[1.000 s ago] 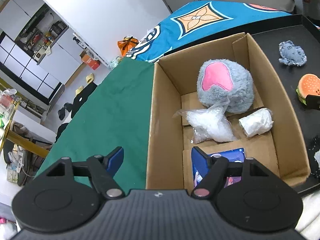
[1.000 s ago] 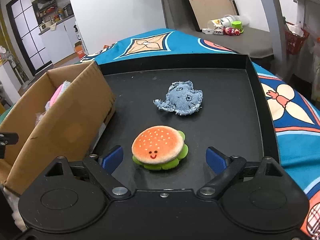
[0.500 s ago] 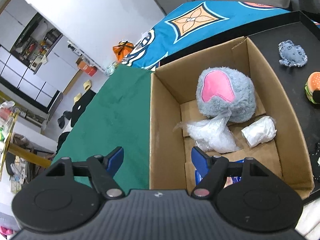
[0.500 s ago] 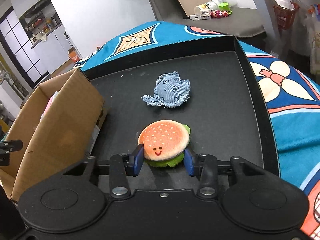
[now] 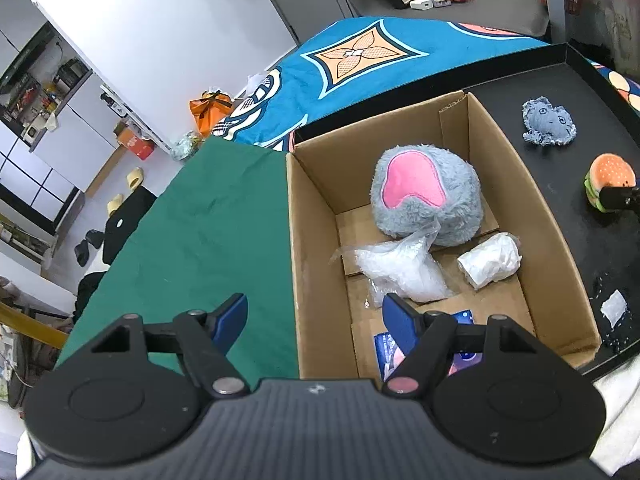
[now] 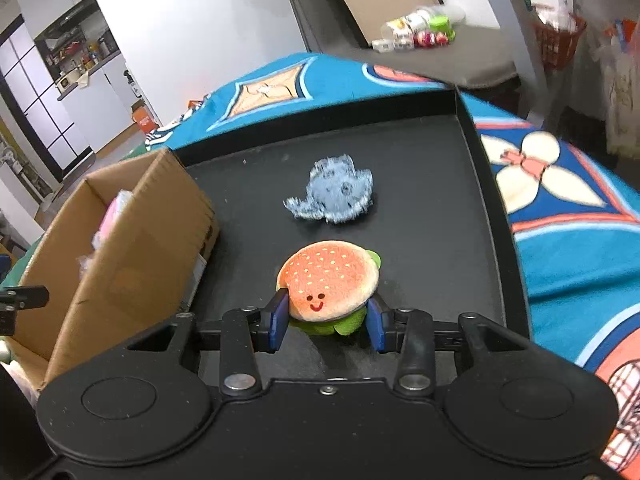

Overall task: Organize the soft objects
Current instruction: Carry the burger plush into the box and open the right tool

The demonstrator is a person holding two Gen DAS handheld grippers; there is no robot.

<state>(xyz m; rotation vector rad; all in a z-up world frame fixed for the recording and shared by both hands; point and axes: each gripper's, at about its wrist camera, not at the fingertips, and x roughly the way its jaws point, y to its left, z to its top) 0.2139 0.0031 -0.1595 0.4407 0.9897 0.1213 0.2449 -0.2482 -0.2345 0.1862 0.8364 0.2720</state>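
My right gripper (image 6: 326, 320) is shut on a plush hamburger (image 6: 328, 280) with a smiling face and holds it just above the black tray (image 6: 420, 184). The hamburger also shows at the right edge of the left wrist view (image 5: 610, 180). A blue denim soft toy (image 6: 332, 194) lies on the tray beyond it. My left gripper (image 5: 314, 316) is open and empty, straddling the near left wall of the cardboard box (image 5: 294, 240). In the box lie a grey and pink plush (image 5: 426, 196), a clear plastic bag (image 5: 400, 268), a white wrapped bundle (image 5: 490, 260) and a blue packet (image 5: 386, 354).
A green cloth (image 5: 208, 232) covers the table left of the box. A blue patterned cloth (image 6: 560, 184) lies under and right of the tray. The box (image 6: 124, 264) stands on the tray's left side. Small dark and white scraps (image 5: 614, 312) lie right of the box.
My right gripper closed on the hamburger and has lifted it slightly, tilting the view. My left gripper stays open and drifted back a little over the box's near wall.
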